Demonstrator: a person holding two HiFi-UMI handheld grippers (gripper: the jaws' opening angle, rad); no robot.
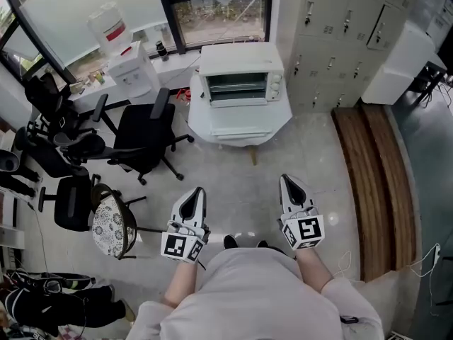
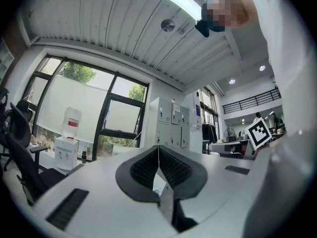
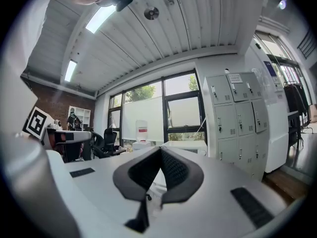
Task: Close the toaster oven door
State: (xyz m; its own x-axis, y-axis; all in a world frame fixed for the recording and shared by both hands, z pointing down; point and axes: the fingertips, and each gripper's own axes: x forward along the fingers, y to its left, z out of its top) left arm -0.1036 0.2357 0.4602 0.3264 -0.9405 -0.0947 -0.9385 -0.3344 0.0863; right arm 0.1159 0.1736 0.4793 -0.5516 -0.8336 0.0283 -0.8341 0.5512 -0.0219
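While a person stands on the pale floor with a two-jaw gripper in each hand, the toaster oven [image 1: 241, 73] sits at twelve o'clock on a white table [image 1: 202, 122], well apart from both tools. Its door [image 1: 241, 129] appears dropped open in front of the racked cavity. The left gripper [image 1: 195, 195], at seven o'clock of the oven, is clenched, its ribbed pads pressed together with nothing between them. The right gripper [image 1: 288, 185], at five o'clock of the oven, is likewise clenched and empty. Black office chairs [image 1: 145, 137] stand at ten o'clock, a water dispenser [image 1: 133, 66] at eleven o'clock beside the window, and grey lockers [image 1: 340, 41] at one o'clock.
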